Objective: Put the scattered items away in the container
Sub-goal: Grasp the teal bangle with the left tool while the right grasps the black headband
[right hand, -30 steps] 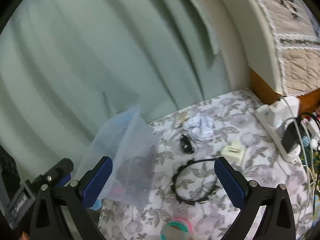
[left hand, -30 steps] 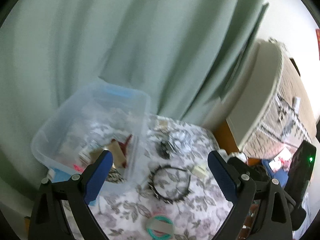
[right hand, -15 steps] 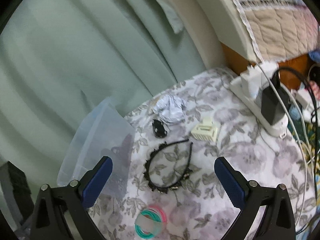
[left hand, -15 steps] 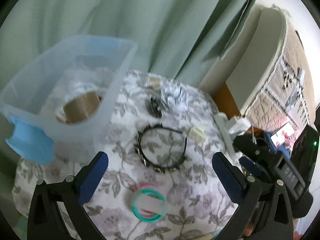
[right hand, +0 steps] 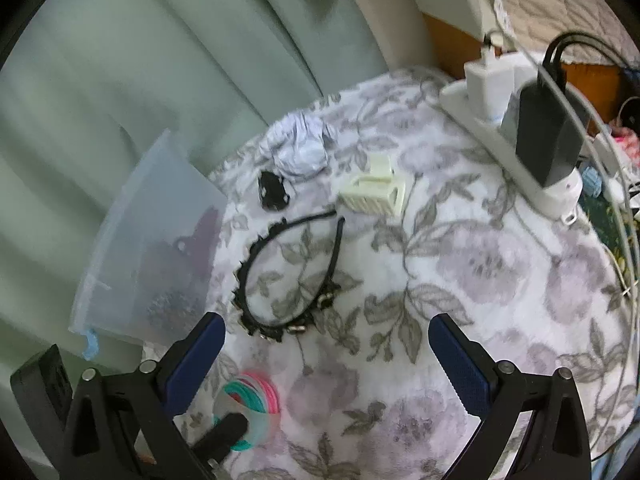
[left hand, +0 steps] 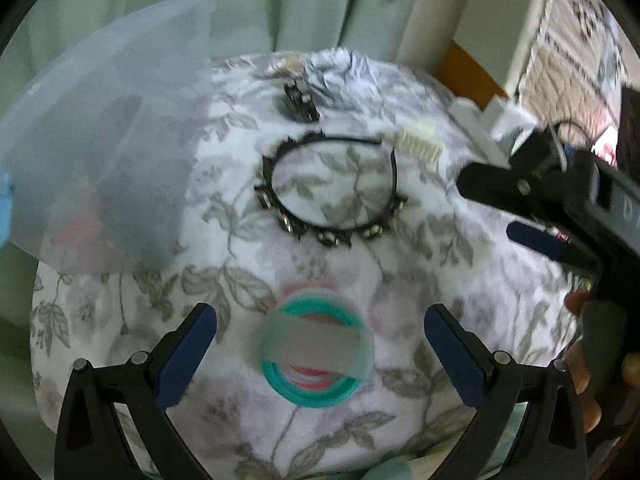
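Container (left hand: 100, 152), translucent plastic with things already inside, sits at 9–10 o'clock in the left wrist view, at the left edge of the floral-covered table (left hand: 420, 280). Since a second ago the left hand-held gripper (left hand: 320, 344) has swung off the container, then filling its lower left, and come down low over the scattered items; its fingers stand wide apart, empty, straddling the bundle of hair ties (left hand: 316, 356) on a clear card, dead centre at 6 o'clock. I judge that bundle the next pick, the approach all but finished. Beyond it at 12 o'clock lies the black studded headband (left hand: 332, 188), then a small black clip (left hand: 298, 100), crumpled white paper (left hand: 348, 72) at the far edge, and a cream claw clip (left hand: 420, 146) at 1 o'clock; all four lie outside the container. At 3 o'clock the right hand-held gripper (left hand: 532, 216) shows side-on. The right wrist view gives what the left cannot: its own hand-held gripper (right hand: 326, 356) with fingers apart, holding nothing, above bare cloth, plus a power strip (right hand: 516, 140) with chargers at 1–2 o'clock. There the hair ties (right hand: 252, 400) sit at 7 o'clock, one left finger beside them. Only the left view shows the bundle squarely between fingers.
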Tool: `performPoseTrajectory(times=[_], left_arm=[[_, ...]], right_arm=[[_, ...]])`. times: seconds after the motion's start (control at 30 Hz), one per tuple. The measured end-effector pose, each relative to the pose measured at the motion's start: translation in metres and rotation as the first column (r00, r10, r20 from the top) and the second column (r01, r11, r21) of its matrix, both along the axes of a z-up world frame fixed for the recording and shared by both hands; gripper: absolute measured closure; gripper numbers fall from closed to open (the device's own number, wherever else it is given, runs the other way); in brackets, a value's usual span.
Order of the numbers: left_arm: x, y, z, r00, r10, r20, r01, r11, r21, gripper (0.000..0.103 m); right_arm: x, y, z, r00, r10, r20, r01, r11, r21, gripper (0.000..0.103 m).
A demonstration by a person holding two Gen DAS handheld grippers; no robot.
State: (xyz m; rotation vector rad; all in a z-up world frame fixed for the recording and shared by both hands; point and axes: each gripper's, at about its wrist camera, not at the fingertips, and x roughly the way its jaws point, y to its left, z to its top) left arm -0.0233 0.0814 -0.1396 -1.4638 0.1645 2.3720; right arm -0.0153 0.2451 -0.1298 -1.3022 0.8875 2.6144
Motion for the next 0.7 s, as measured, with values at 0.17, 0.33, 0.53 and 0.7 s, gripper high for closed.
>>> performPoseTrajectory(times=[0.17,0.33,0.53,0.7], left_arm=[[-0.004,-0.001,-0.015,0.998,0.010,0.055,-0.010,1.000,-0.007,0.000],[-0.011,-0.008,-0.030,0.992,0.052,0.112,-0.052,0.999,-0.003,0.000],[-0.014,-0.008,-0.039,0.991,0.029,0.134,-0.028,1.000,-0.006,0.015],[-0.011,-0.003,-0.036,0.994,-0.022,0.105,0.021,1.000,0.012,0.031]], right_arm=[[-0.007,-0.005,-0.012,0.999,0.021,0.040,-0.021,1.000,-0.008,0.010],[-0.015,-0.011,-0.023,0.996,0.045,0.074,-0.043,0.999,-0.020,0.023],[-0.026,-0.016,-0.032,0.993,0.062,0.102,-0.059,0.998,-0.026,0.035],[-0.038,-0.021,-0.039,0.989,0.076,0.127,-0.074,0.997,-0.021,0.040]])
